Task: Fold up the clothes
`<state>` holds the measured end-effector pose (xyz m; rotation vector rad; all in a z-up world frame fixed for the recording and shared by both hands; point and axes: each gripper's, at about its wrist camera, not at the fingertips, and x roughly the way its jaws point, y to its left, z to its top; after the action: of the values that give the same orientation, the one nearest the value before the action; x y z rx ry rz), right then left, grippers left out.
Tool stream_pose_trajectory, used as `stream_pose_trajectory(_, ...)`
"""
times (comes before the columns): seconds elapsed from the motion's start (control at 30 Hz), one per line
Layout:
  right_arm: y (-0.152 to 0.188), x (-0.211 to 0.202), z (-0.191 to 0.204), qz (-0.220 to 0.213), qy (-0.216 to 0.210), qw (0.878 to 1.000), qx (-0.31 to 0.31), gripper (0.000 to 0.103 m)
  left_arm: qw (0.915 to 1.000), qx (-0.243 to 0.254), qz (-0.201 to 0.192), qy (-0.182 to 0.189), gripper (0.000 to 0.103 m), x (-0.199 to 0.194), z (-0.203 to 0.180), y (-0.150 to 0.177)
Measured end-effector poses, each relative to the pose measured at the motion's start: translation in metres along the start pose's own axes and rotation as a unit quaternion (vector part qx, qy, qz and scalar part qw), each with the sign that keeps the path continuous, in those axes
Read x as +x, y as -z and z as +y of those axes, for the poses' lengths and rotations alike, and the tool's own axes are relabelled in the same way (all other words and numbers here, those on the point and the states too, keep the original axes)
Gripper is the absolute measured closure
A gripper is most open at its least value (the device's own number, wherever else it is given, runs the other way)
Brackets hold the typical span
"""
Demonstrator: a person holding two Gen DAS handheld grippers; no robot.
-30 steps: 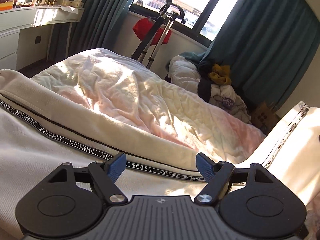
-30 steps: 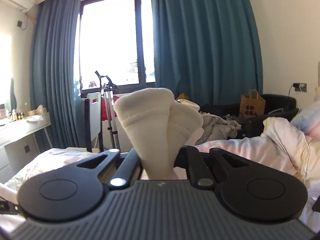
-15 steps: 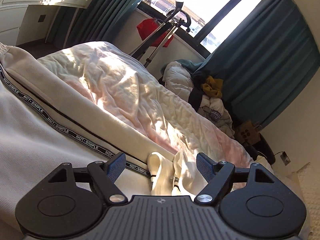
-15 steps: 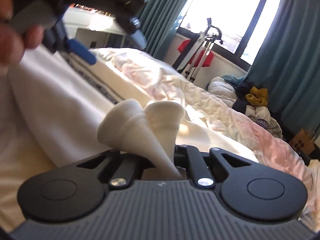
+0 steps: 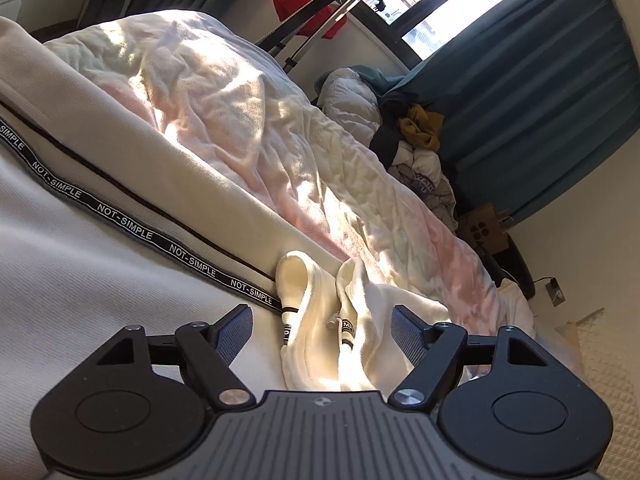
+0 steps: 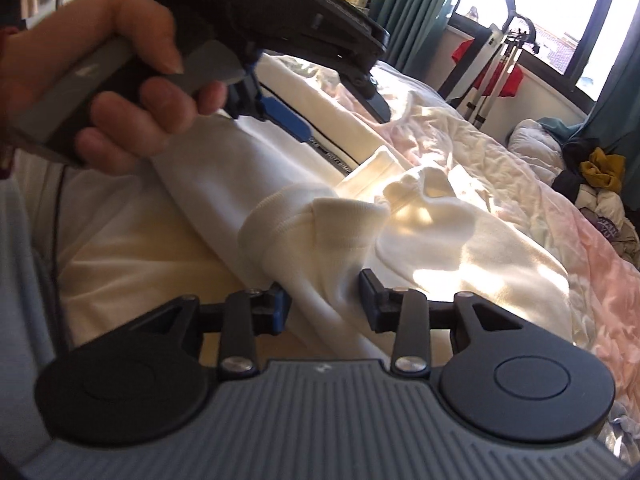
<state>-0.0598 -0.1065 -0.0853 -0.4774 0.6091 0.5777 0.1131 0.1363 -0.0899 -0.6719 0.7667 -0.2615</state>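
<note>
Bed (image 5: 240,128), both tongs open around socks (image 6: 320,248)

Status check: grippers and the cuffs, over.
Left gripper open, empty, above cream garment's cuffs. Right gripper open around a cuff. Nothing in the way.

The cream garment (image 6: 320,248) is soft ribbed knit cloth with a woven printed tape (image 5: 120,216). The bed cover (image 5: 248,112) is crumpled matt cotton. The right gripper (image 6: 324,300) is matt black plastic with shiny metal rivets.
</note>
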Motion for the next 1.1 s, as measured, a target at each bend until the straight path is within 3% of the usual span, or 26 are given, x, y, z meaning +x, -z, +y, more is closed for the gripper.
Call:
stream_pose_trajectory(0.13,0.01,-0.031,-0.012,-0.063,-0.025,0.996,0.05,0.063,0.9996,0.02,0.019,-0.005,0.028,0.024,-0.008,-0.006)
stream_pose_trajectory(0.23,0.013,-0.04,-0.024,-0.1,-0.002,0.993,0.068,0.063,0.9981,0.045,0.035,-0.024,0.035,0.047,-0.014,-0.011)
stream_pose_trajectory(0.37,0.014,-0.025,-0.04,-0.085,-0.028,0.991,0.1,0.063,0.9956,0.056,0.055,-0.051,0.046,0.079,-0.014,-0.021)
stream_pose_trajectory(0.47,0.016,-0.01,-0.031,-0.07,-0.022,0.996,0.051,0.063,0.995,0.058,0.064,-0.05,0.054,0.099,-0.013,-0.028)
stream_pose_trajectory(0.5,0.016,-0.006,-0.029,-0.067,-0.021,0.997,0.044,0.063,0.994,0.068,0.067,-0.054,0.062,0.104,-0.014,-0.031)
stream_pose_trajectory(0.53,0.016,-0.005,-0.029,-0.067,-0.022,0.996,0.051,0.063,0.9929,0.078,0.069,-0.058,0.077,0.109,-0.016,-0.034)
stream_pose_trajectory(0.63,0.014,-0.002,-0.032,-0.075,-0.026,0.994,0.082,0.063,0.9942,0.082,0.054,-0.044,0.088,0.109,-0.02,-0.04)
stream_pose_trajectory(0.77,0.015,0.005,-0.033,-0.097,-0.008,0.992,0.077,0.063,0.9951,0.089,0.035,-0.025,0.089,0.11,-0.025,-0.048)
stream_pose_trajectory(0.9,0.015,0.023,-0.037,-0.089,-0.016,0.993,0.076,0.063,0.9927,0.095,0.051,-0.054,0.088,0.13,-0.011,-0.046)
stream_pose_trajectory(0.97,0.016,0.03,-0.038,-0.089,-0.018,0.993,0.073,0.063,0.9945,0.081,0.052,-0.043,0.087,0.132,-0.004,-0.047)
stream_pose_trajectory(1.07,0.017,0.033,-0.039,-0.098,-0.018,0.993,0.068,0.067,0.9964,0.063,0.052,-0.025,0.079,0.124,-0.002,-0.051)
stream_pose_trajectory(1.1,0.017,0.032,-0.039,-0.103,-0.014,0.992,0.066,0.07,0.9968,0.061,0.048,-0.022,0.068,0.12,-0.003,-0.052)
